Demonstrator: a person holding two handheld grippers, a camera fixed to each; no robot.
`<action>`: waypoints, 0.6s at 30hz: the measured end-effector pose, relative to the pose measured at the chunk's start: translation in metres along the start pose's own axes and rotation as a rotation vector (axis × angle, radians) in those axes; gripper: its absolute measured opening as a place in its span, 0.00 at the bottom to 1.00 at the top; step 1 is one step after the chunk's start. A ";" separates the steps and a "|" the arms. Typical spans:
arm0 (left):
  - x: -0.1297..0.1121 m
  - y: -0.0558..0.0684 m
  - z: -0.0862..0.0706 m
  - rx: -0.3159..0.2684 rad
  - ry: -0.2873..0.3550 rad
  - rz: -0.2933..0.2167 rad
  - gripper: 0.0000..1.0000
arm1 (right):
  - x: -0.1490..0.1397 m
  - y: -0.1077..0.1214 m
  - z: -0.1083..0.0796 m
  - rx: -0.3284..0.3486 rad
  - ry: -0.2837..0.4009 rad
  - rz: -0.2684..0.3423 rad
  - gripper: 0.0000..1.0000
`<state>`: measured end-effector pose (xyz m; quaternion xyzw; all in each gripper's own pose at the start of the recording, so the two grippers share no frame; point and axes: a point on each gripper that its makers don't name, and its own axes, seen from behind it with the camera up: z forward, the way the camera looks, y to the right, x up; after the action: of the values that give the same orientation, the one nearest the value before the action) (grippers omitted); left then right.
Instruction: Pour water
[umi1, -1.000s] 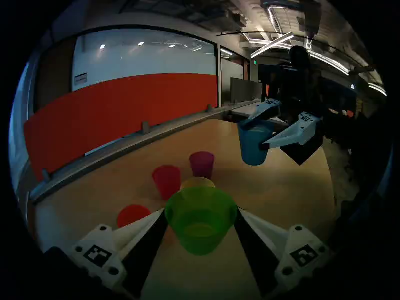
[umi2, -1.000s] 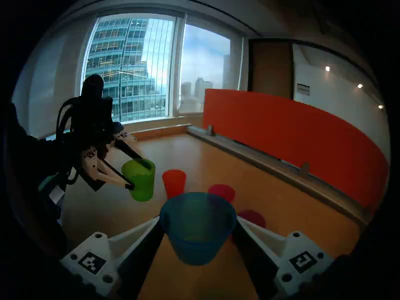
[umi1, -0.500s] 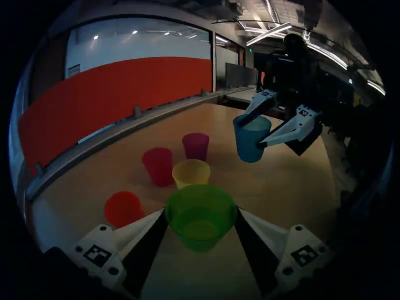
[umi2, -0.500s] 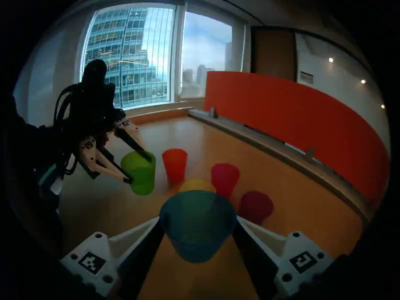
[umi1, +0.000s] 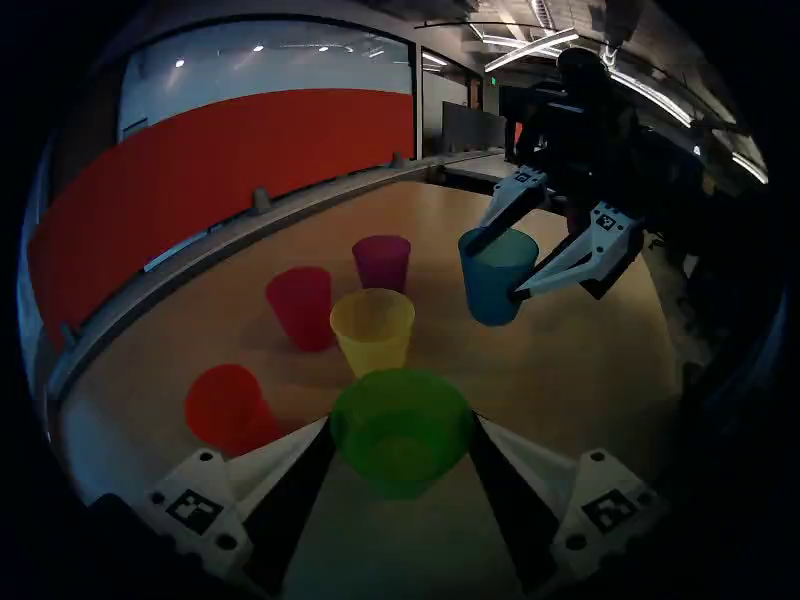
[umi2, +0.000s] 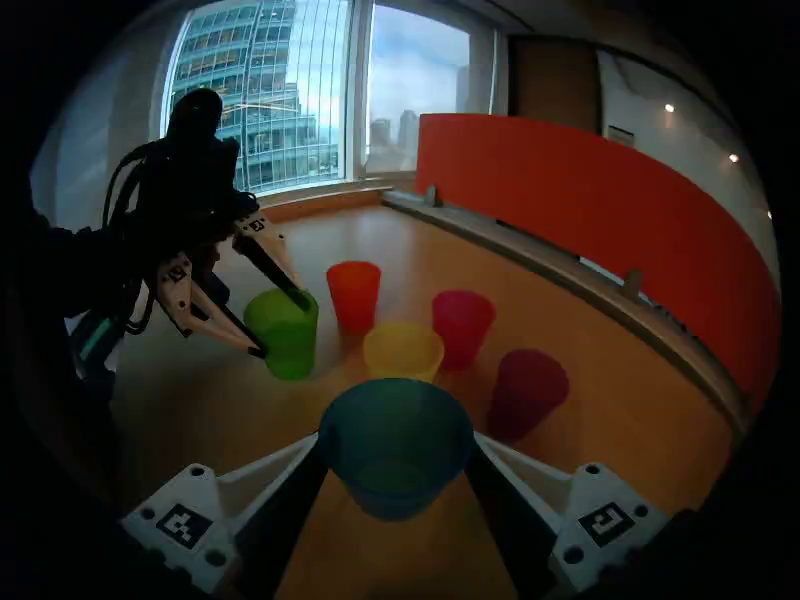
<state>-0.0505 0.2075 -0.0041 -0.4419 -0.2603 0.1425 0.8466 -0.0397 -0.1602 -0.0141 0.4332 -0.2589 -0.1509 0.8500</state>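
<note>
Firstly, left gripper view: my left gripper (umi1: 400, 425) is closed on the green cup (umi1: 402, 455), one finger pressing each side. The cup sits upright, its mouth open toward the camera. Just beyond it on the wooden table (umi1: 590, 350) stands a yellow cup (umi1: 372, 328). A red cup (umi1: 300, 305) and a magenta cup (umi1: 381, 262) stand behind that, and an orange cup (umi1: 225, 405) stands to the left, near my left finger. Farther off to the right, the right gripper (umi1: 492, 270) clamps the blue cup (umi1: 490, 295) between its fingers, upright, near the magenta cup yet apart from it.

Next, right gripper view: I have the right gripper holding the blue cup between both fingers, upright at near centre. Across the table to the left, the left gripper grips the green cup, just beside the orange cup. The yellow, red and magenta cups stand beyond the blue cup, toward the right. Whether either held cup contains water I cannot tell.
</note>
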 end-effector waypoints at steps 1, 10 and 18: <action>-0.001 0.000 0.001 -0.003 -0.002 -0.002 0.89 | -0.002 0.000 0.001 0.001 -0.005 -0.001 0.92; -0.009 0.002 0.010 -0.018 -0.016 -0.010 0.89 | -0.020 -0.005 0.013 0.012 -0.042 -0.002 0.92; -0.016 0.004 0.015 -0.031 -0.022 -0.017 0.89 | -0.027 -0.008 0.018 0.017 -0.057 -0.005 0.92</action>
<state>-0.0720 0.2127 -0.0056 -0.4511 -0.2753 0.1362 0.8380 -0.0722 -0.1632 -0.0200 0.4364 -0.2831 -0.1629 0.8384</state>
